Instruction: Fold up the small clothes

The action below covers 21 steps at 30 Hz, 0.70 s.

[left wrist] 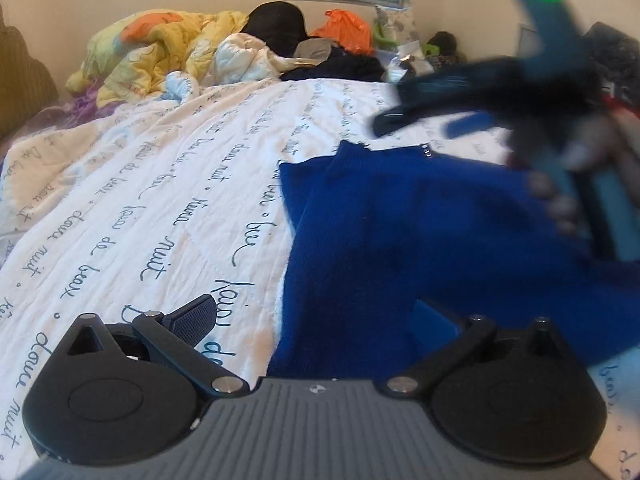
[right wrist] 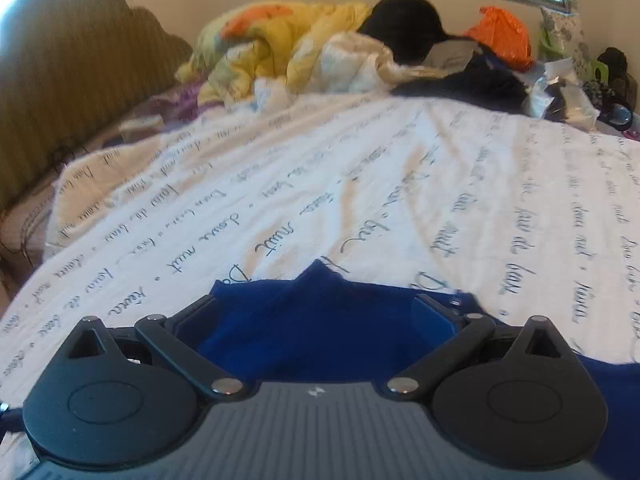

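Left wrist view: left gripper (left wrist: 316, 322) jaws spread, nothing pinched; blue knit garment (left wrist: 420, 232) lies on the script-print quilt (left wrist: 160, 184), right gripper (left wrist: 424, 120) above its far edge. Right wrist view: jaws apart, garment (right wrist: 316, 320) loose between. Suggest gripping corners, keeping edges aligned.

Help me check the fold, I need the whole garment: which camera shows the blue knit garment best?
The left wrist view: the blue knit garment spreads across the white quilt, its far edge visible. The right wrist view shows only a near strip of it between the open fingers.
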Motion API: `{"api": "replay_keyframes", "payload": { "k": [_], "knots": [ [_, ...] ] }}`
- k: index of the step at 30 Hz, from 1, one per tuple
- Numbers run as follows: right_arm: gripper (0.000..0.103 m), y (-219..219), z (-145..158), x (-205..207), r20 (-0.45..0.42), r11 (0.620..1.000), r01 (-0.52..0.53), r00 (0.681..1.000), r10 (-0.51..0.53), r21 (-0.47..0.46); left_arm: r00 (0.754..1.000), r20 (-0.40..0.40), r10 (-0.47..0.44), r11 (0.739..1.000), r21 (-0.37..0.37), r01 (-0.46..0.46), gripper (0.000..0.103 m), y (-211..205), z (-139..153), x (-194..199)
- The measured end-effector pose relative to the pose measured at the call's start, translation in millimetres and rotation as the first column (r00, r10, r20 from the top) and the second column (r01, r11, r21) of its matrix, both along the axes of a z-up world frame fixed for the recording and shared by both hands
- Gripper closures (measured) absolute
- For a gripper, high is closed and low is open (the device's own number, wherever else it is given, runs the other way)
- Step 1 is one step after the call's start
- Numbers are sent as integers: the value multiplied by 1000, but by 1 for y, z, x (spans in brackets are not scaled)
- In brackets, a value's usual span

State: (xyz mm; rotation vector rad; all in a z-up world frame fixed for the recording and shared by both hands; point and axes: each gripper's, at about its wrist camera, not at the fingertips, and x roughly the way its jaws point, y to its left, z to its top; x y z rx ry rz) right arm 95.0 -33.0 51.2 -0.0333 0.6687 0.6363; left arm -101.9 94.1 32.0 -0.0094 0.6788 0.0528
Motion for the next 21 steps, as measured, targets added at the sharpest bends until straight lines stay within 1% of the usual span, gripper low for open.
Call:
{"api": "replay_keyframes", "payload": {
  "k": [2,4,6,7,9,10,11,12,13,15,17,18,19,20,21],
  "knots": [
    [0,-46,7,-18,15,998,66,998,-66,2,999,2,-46,999,-20,46,0,-3,0,-1],
    [0,-91,3,-26,-11,988,151,988,-152,-25,995,2,-99,994,-35,99,0,-12,-2,3],
    [0,-126,-7,-23,-71,966,243,966,-249,-92,990,15,-138,990,-32,139,0,-24,-4,9],
    [0,-139,-14,-21,-88,953,276,954,-287,-123,988,13,-152,988,-37,153,0,-29,-6,15],
    [0,-155,-36,-14,-120,935,298,938,-324,-192,990,-28,-135,990,-40,134,0,-36,-15,30],
    [0,-163,-44,-12,-94,937,299,943,-319,-178,991,-43,-124,992,-40,123,0,-37,-19,36],
    [0,-170,-49,-13,-58,946,294,951,-304,-137,993,-36,-115,993,-25,114,0,-37,-22,39],
    [0,-172,-53,-12,-19,948,288,956,-293,-133,992,-38,-119,993,-14,118,0,-38,-22,41],
    [0,-173,-54,-9,-1,947,288,957,-292,-142,991,-44,-123,992,-13,122,0,-37,-21,42],
    [0,-174,-50,-1,-13,942,296,953,-301,-156,992,-56,-115,993,-15,115,0,-33,-17,41],
    [0,-175,-42,-1,-59,935,316,942,-329,-161,996,-53,-74,997,9,75,0,-27,-11,32],
    [0,-177,-35,-9,-62,927,343,933,-355,-150,997,-48,-64,998,-6,64,0,-22,-8,27],
    [0,-180,-27,-22,-50,928,354,931,-362,-118,997,-53,-55,998,-45,53,0,-16,-5,21],
    [0,-181,-21,-38,-41,938,341,938,-344,-65,997,-74,-32,995,-101,24,0,-8,-4,17],
    [0,-182,-17,-54,-45,952,304,951,-305,-17,994,-106,3,985,-171,-21,0,1,-4,15]
  ]
}}
